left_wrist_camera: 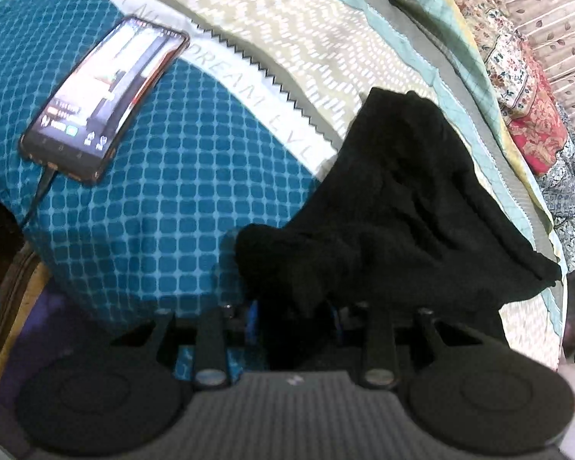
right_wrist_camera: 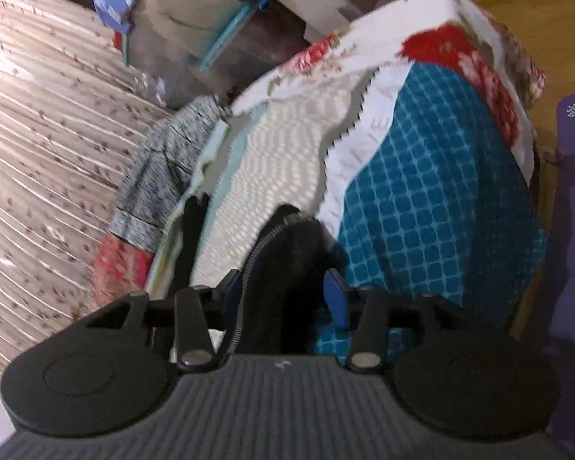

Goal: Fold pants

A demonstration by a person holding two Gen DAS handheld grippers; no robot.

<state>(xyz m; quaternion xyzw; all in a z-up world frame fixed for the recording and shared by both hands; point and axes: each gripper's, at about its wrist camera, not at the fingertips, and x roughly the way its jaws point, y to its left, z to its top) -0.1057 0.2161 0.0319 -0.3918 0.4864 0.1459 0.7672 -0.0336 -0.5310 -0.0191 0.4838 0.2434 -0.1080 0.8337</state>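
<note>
Pants (left_wrist_camera: 398, 199), one black pair, bunched on the bedspread (left_wrist_camera: 165, 207), left gripper (left_wrist_camera: 293, 318) pinching their near edge, right gripper (right_wrist_camera: 283, 299) spread, dark cloth between its fingers unpressed, one phone (left_wrist_camera: 103, 99) on the bedspread, well apart.

black pants (left_wrist_camera: 402, 199) on teal-checked, cream-zigzag bedspread (left_wrist_camera: 172, 176).

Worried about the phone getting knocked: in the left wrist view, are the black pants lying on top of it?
No, the phone lies on the blue checked cover, clear of the black pants bunched to its right.
</note>
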